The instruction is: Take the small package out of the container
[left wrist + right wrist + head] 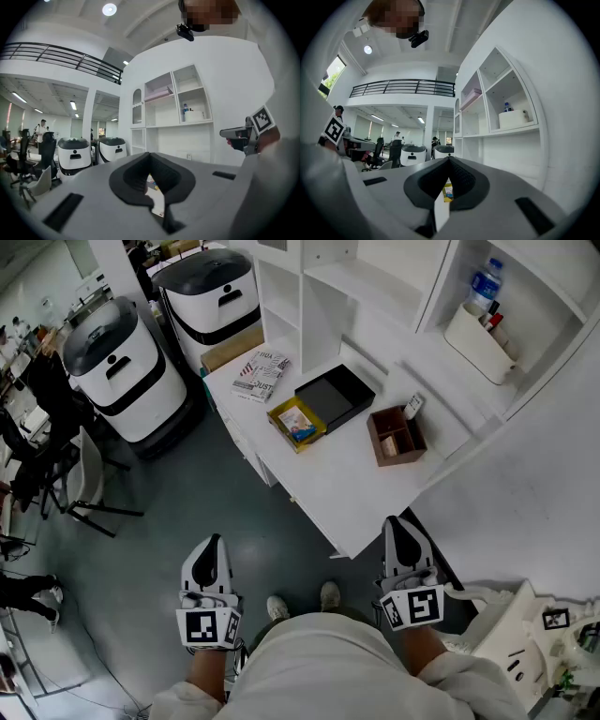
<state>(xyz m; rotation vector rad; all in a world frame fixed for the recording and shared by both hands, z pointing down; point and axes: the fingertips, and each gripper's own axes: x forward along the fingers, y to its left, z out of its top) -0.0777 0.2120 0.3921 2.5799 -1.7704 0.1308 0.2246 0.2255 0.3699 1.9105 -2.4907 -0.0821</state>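
On the white table (347,493) lies an open yellow container (297,423) with a small colourful package (301,427) inside it. My left gripper (212,544) and right gripper (396,525) are both held low, close to my body, short of the table's near corner. Both are shut with nothing in them. A slit between the shut jaws of the right gripper (448,185) shows the yellow container (447,192). Through the left gripper (151,174) only a sliver of table and colour shows. The right gripper (243,136) appears at the right of the left gripper view.
Beside the container are a black box (336,397), a brown wooden organizer (397,435) and a printed booklet (262,374). White shelves hold a bin (478,338) and a bottle (486,282). Two white wheeled units (127,367) and a chair (89,486) stand left.
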